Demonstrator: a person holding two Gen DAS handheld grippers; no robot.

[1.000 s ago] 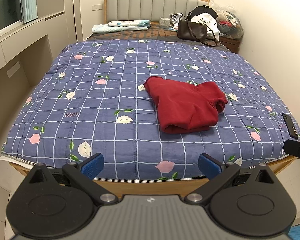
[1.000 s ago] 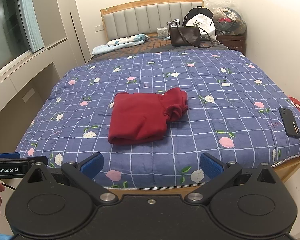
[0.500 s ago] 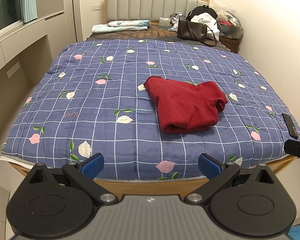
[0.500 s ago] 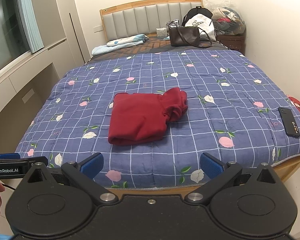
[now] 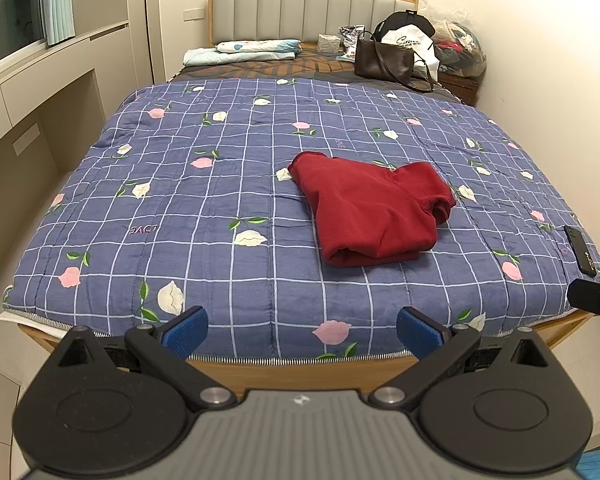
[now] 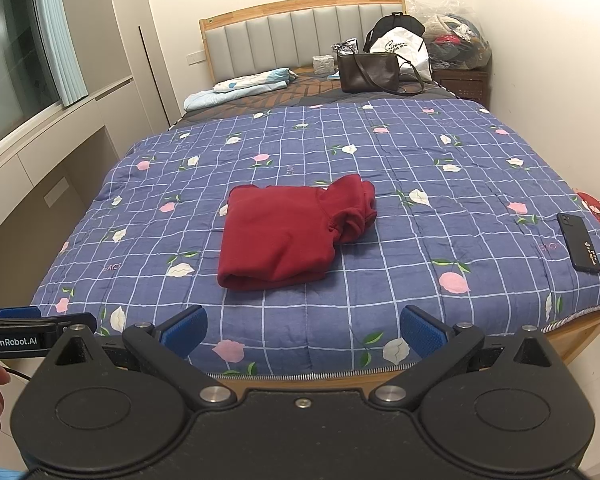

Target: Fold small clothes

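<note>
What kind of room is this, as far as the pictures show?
Most likely a home bedroom: a bed with a padded headboard, a flowered quilt spread over it, and a nightstand beside it.

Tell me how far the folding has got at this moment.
Done: the red garment lies folded into a compact stack on the blue quilt. In hand: nothing; left gripper and right gripper are open at the bed's foot. Left: no other unfolded clothes show.

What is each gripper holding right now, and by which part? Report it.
Nothing is held. The left gripper and right gripper both stand open and empty at the foot of the bed; the folded red garment lies untouched on the quilt.
</note>
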